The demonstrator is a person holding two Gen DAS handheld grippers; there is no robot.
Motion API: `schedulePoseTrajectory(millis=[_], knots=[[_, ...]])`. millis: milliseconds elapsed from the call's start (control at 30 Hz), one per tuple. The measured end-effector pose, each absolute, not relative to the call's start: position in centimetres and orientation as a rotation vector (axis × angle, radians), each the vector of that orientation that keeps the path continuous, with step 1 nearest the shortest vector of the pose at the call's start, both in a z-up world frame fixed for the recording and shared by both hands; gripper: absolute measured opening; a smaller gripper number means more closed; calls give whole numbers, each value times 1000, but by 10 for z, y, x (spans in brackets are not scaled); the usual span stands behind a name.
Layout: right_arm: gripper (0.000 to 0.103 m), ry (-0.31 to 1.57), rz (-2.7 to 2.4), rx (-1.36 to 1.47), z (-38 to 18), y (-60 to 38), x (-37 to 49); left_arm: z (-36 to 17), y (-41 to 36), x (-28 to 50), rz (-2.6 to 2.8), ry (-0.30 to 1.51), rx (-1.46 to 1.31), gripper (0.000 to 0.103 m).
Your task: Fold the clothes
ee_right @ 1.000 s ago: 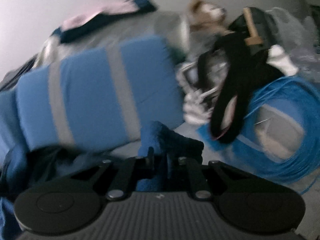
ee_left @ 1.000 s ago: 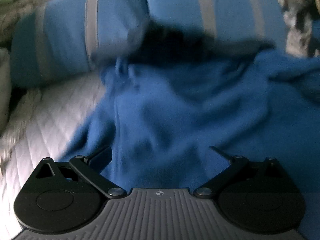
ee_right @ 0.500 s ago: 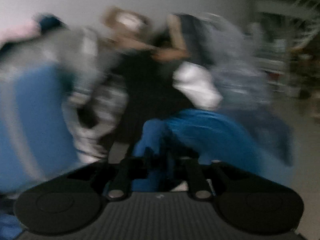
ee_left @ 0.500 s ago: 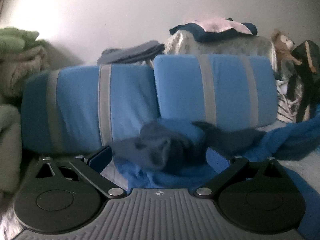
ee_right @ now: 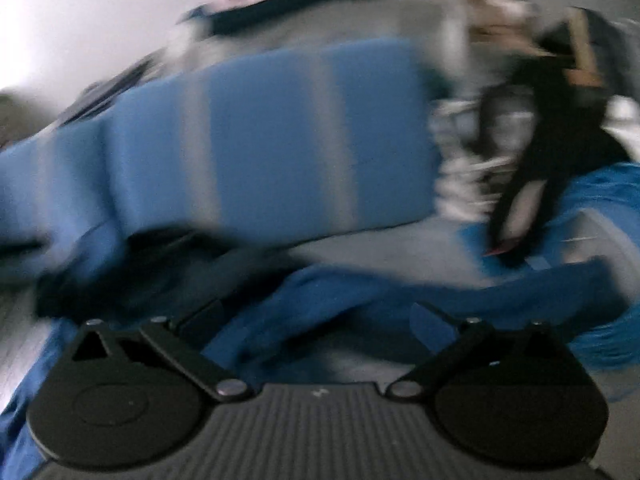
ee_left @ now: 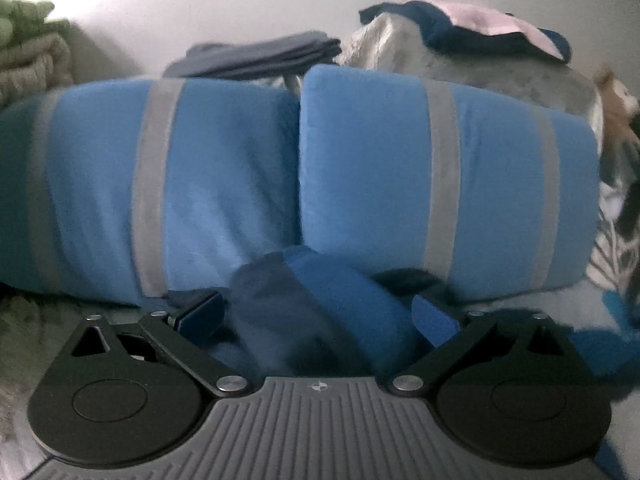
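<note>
Left gripper (ee_left: 316, 314): jaws spread wide at the bottom of the left wrist view; a bunched fold of the blue garment (ee_left: 332, 308) sits between them, and the pads do not press on it.
Right gripper (ee_right: 316, 320): jaws spread wide and have just been opening; blue cloth lies in the gap below, not pinched.
Garment: in the right wrist view the garment (ee_right: 360, 292) runs as a crumpled band from lower left to mid right across the bed (ee_right: 380, 248), in front of the pillows. That view is blurred.
Pillows: two blue pillows with grey stripes fill the middle of the left wrist view, left pillow (ee_left: 224, 188) touching right pillow (ee_left: 368, 168).
Behind the pillows: a folded dark stack (ee_left: 260, 56) at upper centre, a grey mound (ee_left: 460, 68) at upper right topped by a pink and navy piece (ee_left: 484, 24).
Edges: green and beige blankets (ee_left: 28, 52) at upper left; a plush toy (ee_left: 614, 100) at right edge.
Right view, upper right: a black bag (ee_right: 548, 128), blurred.
</note>
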State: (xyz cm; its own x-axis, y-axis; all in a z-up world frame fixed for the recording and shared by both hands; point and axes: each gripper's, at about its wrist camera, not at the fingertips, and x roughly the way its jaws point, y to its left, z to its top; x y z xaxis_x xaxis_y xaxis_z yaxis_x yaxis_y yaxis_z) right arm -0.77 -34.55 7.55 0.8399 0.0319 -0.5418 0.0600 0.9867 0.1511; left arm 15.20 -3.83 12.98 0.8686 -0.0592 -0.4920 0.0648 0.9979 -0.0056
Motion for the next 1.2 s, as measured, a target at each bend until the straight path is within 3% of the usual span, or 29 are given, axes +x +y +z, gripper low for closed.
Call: schedulePoseTrajectory(millis=[233, 367, 467, 500, 533, 700, 900, 1200], knots=[[103, 636, 203, -20, 35, -250, -8, 123, -72, 216, -21, 596, 63, 102], [103, 666, 236, -121, 18, -235, -9, 110, -74, 255, 8, 692, 50, 93], [103, 711, 250, -151, 10, -228, -4, 92, -63, 280, 44, 850, -10, 68], [103, 721, 256, -142, 9, -229, -3, 86, -58, 285, 40, 900, -40, 35], [103, 728, 262, -133, 9, -230, -3, 82, -52, 285, 36, 929, -66, 12], [103, 722, 234, -106, 9, -235, 1, 98, -28, 255, 34, 851, -70, 10], [103, 768, 200, -52, 5, -243, 7, 156, 15, 220, 74, 701, -39, 10], [103, 815, 148, -21, -1, -246, 15, 230, 137, 146, 207, 464, 8, 10]])
